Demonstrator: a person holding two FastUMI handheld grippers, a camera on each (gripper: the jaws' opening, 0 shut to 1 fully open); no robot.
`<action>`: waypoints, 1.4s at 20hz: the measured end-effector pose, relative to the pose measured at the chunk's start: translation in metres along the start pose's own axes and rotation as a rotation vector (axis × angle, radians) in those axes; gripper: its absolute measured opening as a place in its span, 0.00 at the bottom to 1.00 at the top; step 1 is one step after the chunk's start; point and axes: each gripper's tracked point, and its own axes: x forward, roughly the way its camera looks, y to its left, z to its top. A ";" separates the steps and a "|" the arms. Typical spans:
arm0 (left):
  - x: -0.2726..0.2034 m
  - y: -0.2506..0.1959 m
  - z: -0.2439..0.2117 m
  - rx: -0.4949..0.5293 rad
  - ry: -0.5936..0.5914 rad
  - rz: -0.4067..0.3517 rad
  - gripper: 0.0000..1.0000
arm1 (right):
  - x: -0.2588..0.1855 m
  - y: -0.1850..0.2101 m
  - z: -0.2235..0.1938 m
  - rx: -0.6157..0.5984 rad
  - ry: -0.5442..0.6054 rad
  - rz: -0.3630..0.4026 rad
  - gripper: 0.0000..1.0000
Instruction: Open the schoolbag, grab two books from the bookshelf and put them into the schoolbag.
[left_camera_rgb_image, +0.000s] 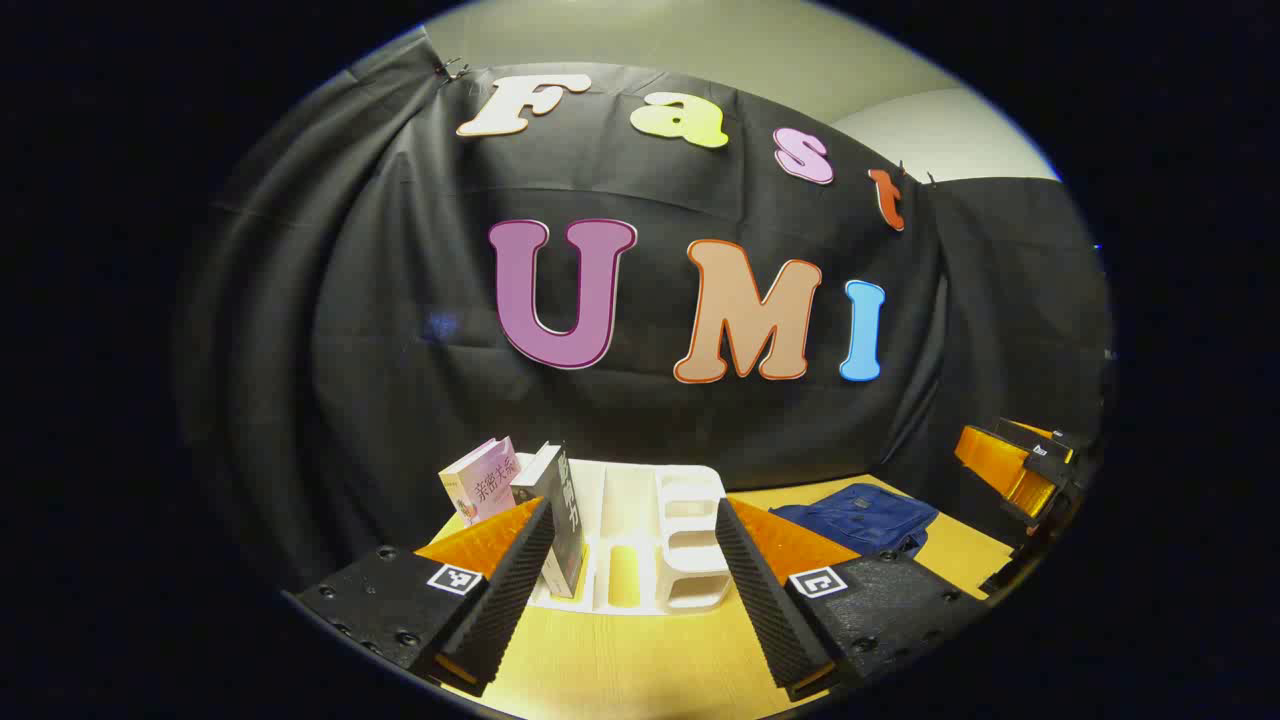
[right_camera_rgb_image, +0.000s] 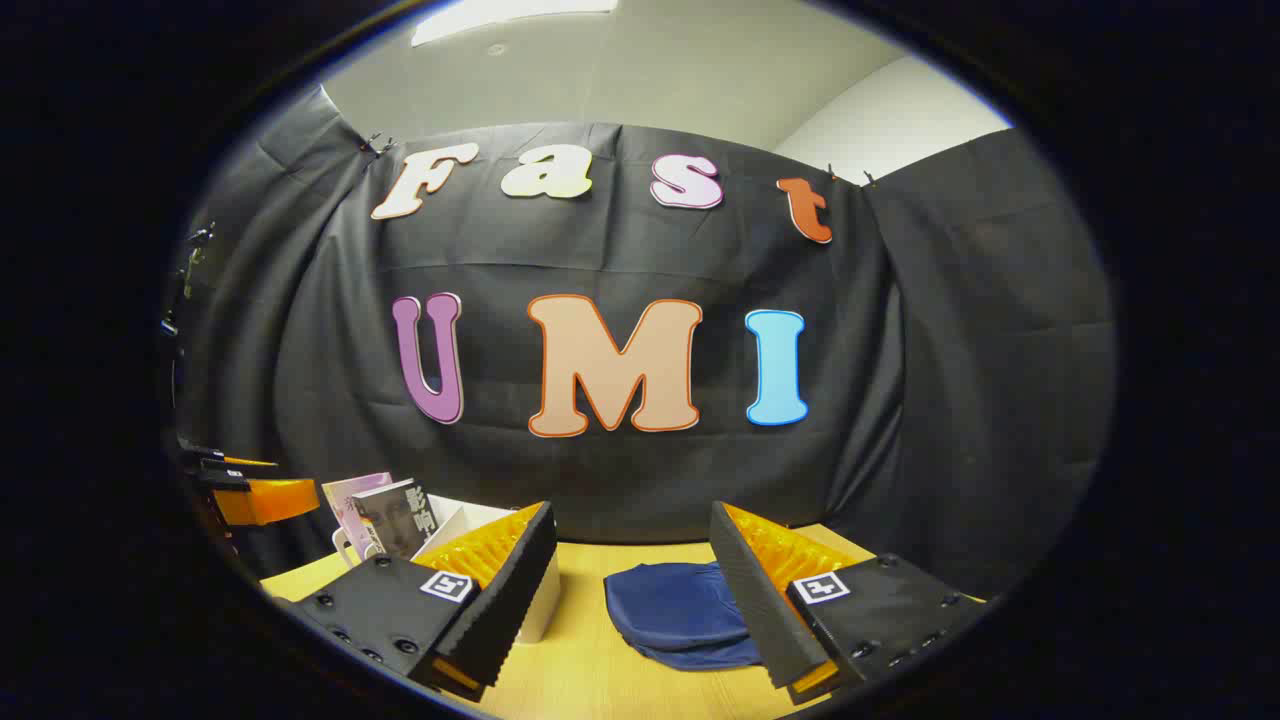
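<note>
The schoolbag (right_camera_rgb_image: 680, 612), a dark blue soft pack, lies flat and apparently closed on the wooden surface (right_camera_rgb_image: 600, 690), just ahead of the right claw (right_camera_rgb_image: 630, 590), whose jaws stand wide apart and hold nothing. Opening it seems to be the step in hand; it would go best with the right claw lowered onto the flap or zipper pull, too small to make out here, while the bag is kept from sliding on the smooth wood.

The left claw (left_camera_rgb_image: 635, 585), also spread and empty, faces the white bookshelf (left_camera_rgb_image: 690, 500), a slotted plastic rack. A dark book (left_camera_rgb_image: 562, 520) and a pink book (left_camera_rgb_image: 480, 480) lean in its left end. Black cloth walls the booth behind, with a pale ceiling above.
</note>
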 end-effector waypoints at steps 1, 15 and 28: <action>0.002 -0.003 0.002 -0.002 -0.002 -0.008 0.95 | 0.001 -0.004 -0.002 -0.004 0.010 -0.011 0.94; 0.026 -0.016 -0.004 -0.031 0.023 0.034 0.95 | 0.024 -0.035 -0.032 -0.069 0.089 0.028 0.95; 0.023 -0.007 -0.017 -0.034 0.064 0.112 0.95 | 0.030 -0.055 -0.075 -0.196 0.162 0.053 1.00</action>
